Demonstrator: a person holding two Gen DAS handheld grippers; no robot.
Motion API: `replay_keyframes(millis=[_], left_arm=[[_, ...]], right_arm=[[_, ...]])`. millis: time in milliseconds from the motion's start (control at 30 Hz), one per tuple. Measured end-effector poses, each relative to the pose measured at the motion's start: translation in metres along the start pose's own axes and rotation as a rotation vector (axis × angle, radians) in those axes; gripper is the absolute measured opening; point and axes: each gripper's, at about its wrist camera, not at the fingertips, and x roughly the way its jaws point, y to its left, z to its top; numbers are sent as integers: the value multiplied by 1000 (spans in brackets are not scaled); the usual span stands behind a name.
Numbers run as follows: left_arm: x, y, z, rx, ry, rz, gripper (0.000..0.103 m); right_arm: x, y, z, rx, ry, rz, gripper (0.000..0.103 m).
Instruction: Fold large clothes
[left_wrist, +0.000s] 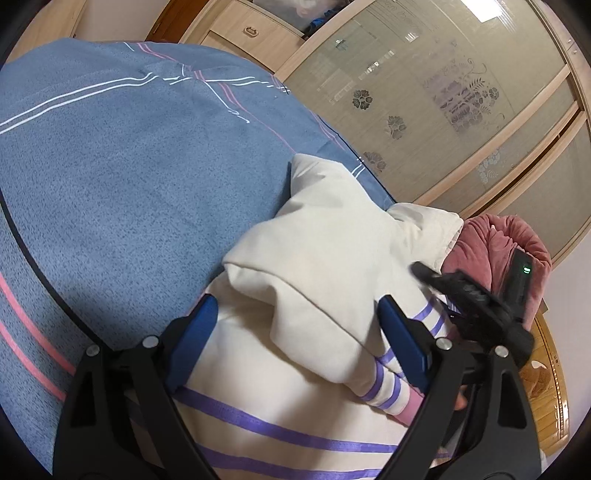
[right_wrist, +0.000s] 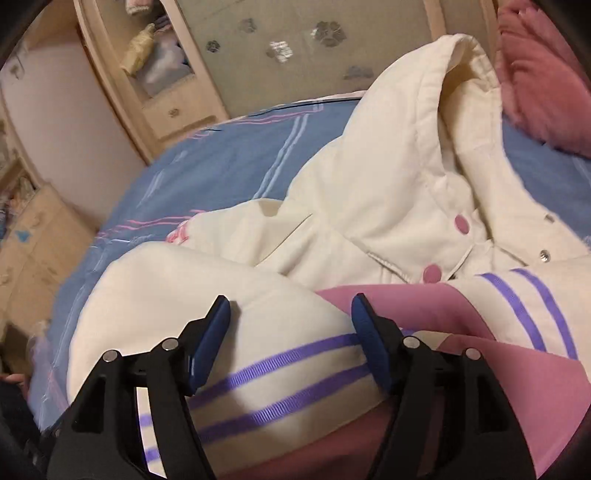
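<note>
A cream hooded jacket (left_wrist: 325, 240) with purple stripes and pink panels lies on the blue bed. In the right wrist view the jacket (right_wrist: 388, 206) shows its hood (right_wrist: 458, 85) at the top and pink snap buttons (right_wrist: 461, 224). My left gripper (left_wrist: 299, 314) is open, its blue pads on either side of a bunched cream fold just above the striped part. My right gripper (right_wrist: 290, 310) is open over a striped sleeve (right_wrist: 258, 365) beside a pink panel. The right gripper also shows in the left wrist view (left_wrist: 480, 299), blurred.
A blue bedspread (left_wrist: 129, 166) with pink and white lines covers the bed. A pink pillow (right_wrist: 543, 81) lies near the hood. A wardrobe with frosted sliding doors (left_wrist: 424, 103) stands behind the bed, with a light wood cabinet (right_wrist: 173, 110) beside it.
</note>
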Motion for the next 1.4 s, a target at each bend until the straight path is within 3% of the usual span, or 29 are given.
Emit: replay_keyframes(millis=[100, 267, 400, 600, 667, 700, 833, 900, 1000, 1067, 1133, 1167, 1233, 1267, 1300, 1333, 1400], left_arm=[[0, 0, 0, 2, 1, 3, 90], [0, -2, -1, 5, 0, 8, 90], [0, -3, -2, 9, 0, 11, 90], [1, -4, -2, 15, 0, 12, 91], [1, -4, -3, 21, -1, 13, 91], [1, -4, -3, 21, -1, 14, 91], [1, -3, -2, 19, 2, 13, 91], [1, -4, -2, 17, 3, 12, 91], [1, -4, -2, 14, 5, 12, 91], [0, -4, -1, 11, 5, 11, 91], [1, -4, -1, 12, 6, 12, 91], [1, -4, -1, 11, 5, 12, 91], [0, -4, 0, 10, 5, 9, 91], [0, -4, 0, 10, 4, 7, 91], [0, -3, 0, 8, 3, 5, 91], [0, -3, 0, 7, 3, 3, 91], [0, -2, 0, 7, 3, 1, 91]], right_arm=[[-33, -14, 20, 107, -61, 125, 76], [-54, -43, 89, 139, -188, -27, 86], [-9, -85, 136, 213, -141, -217, 87], [56, -112, 166, 336, -74, -147, 87], [53, -111, 165, 344, -136, -163, 46], [49, -106, 166, 329, -159, -138, 11], [-1, -70, 165, 169, -300, -61, 6], [-49, -35, 145, 31, -335, 34, 6], [-116, 13, 93, -142, -319, 180, 6], [-157, 50, 32, -309, -267, 214, 6], [-174, 71, -24, -450, -190, 191, 11], [-176, 81, -64, -532, -102, 144, 15], [-178, 85, -117, -596, 50, 113, 37], [-181, 83, -130, -588, 88, 119, 42], [-187, 77, -149, -553, 132, 126, 56], [-196, 70, -164, -507, 145, 123, 68], [-215, 56, -175, -455, 112, 98, 72]])
